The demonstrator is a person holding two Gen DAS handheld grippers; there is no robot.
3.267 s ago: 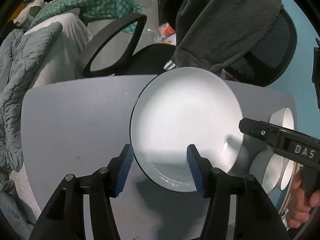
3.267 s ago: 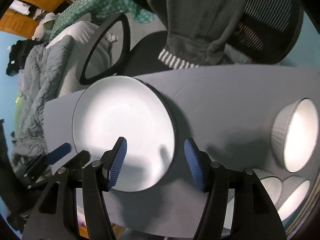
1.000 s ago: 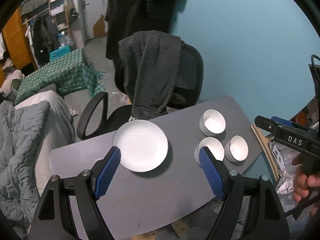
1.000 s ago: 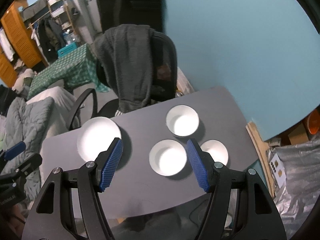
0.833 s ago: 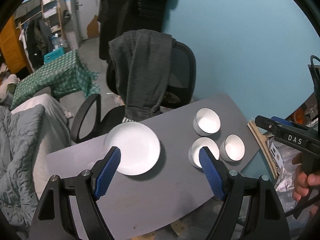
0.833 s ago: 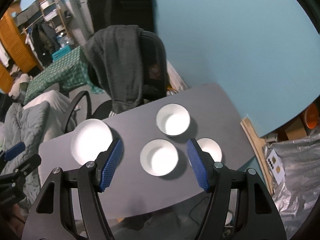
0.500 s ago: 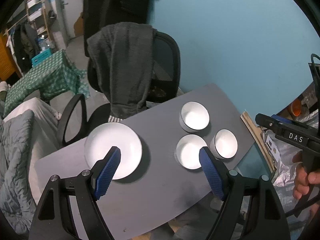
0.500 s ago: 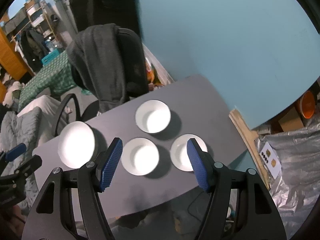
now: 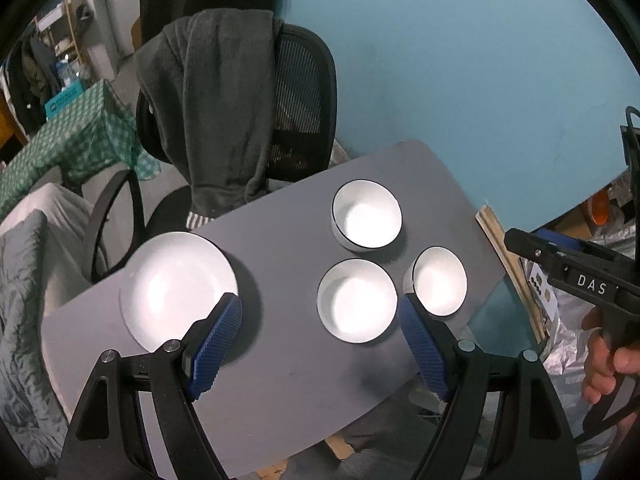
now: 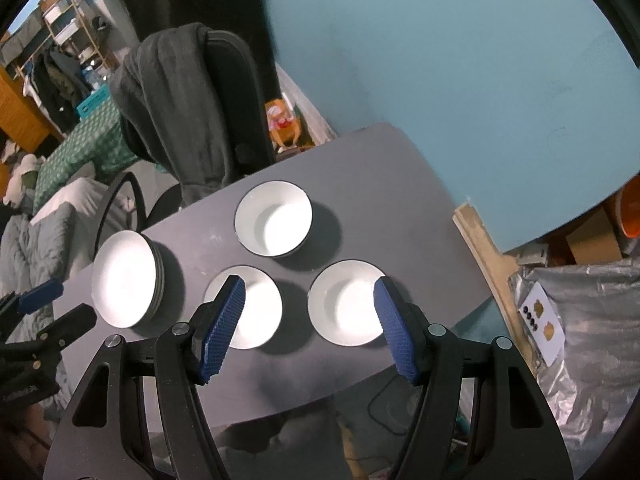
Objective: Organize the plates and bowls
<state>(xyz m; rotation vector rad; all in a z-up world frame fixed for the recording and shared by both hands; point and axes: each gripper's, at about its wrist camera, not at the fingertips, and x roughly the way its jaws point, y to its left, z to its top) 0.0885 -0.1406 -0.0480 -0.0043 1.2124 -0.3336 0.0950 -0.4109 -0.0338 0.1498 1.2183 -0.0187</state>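
While both grippers, left gripper [image 9: 320,338] and right gripper [image 10: 310,326], hover spread wide above the table [image 10: 384,184], only the right view shows the plates [image 10: 124,280] stacked, left of three bowls [image 10: 273,224].

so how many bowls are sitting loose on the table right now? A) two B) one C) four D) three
D: three separate white bowls sit on the grey table, the far bowl, the near-left bowl and the near-right bowl, none nested, with the plate stack apart to their left.
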